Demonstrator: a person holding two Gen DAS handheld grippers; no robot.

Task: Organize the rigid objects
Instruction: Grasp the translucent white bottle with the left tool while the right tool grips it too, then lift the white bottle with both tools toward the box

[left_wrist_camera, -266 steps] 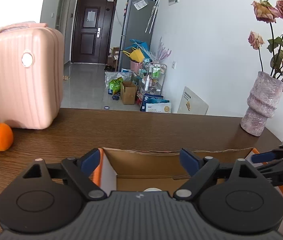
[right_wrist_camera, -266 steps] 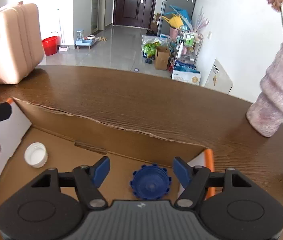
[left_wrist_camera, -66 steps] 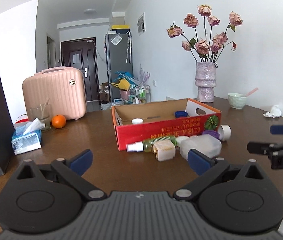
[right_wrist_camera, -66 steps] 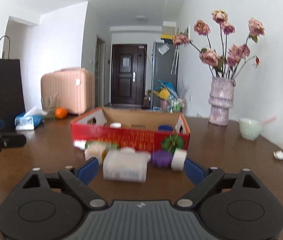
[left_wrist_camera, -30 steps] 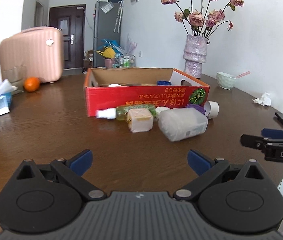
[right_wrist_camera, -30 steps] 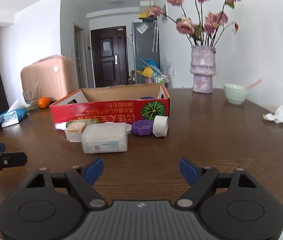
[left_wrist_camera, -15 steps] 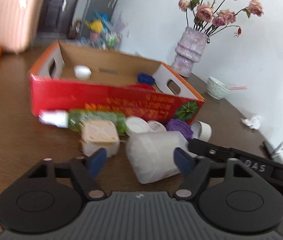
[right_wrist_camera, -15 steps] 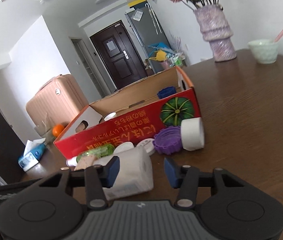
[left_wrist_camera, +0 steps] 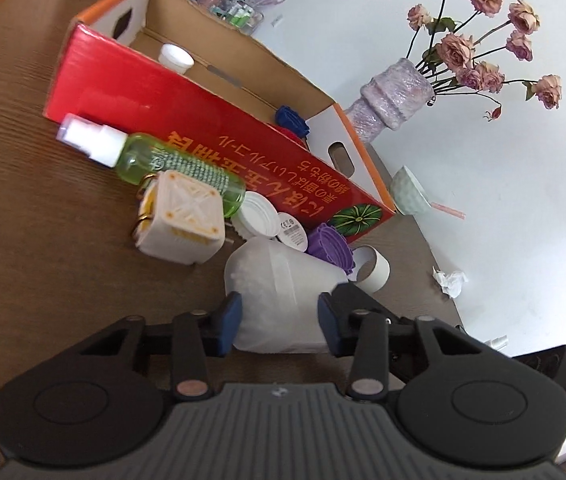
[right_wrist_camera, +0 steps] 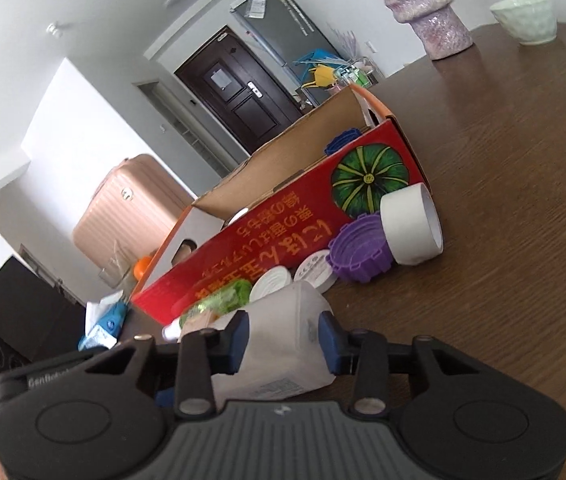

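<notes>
While both pairs of pads pinch it, my left hand-held gripper (left_wrist_camera: 279, 322) and right hand-held gripper (right_wrist_camera: 283, 344) hold the frosted white plastic jug (left_wrist_camera: 279, 288) on the brown wooden counter (left_wrist_camera: 43, 240), near the red cardboard box (left_wrist_camera: 203, 120).

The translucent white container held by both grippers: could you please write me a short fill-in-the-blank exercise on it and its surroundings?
1. Both the left gripper and the right gripper grip the translucent white container from its ____ sides.
2. The white cap lies ____ the red cardboard box.
3. The purple lid touches the roll of ____ tape.

Missing words: opposite; inside; white
</notes>
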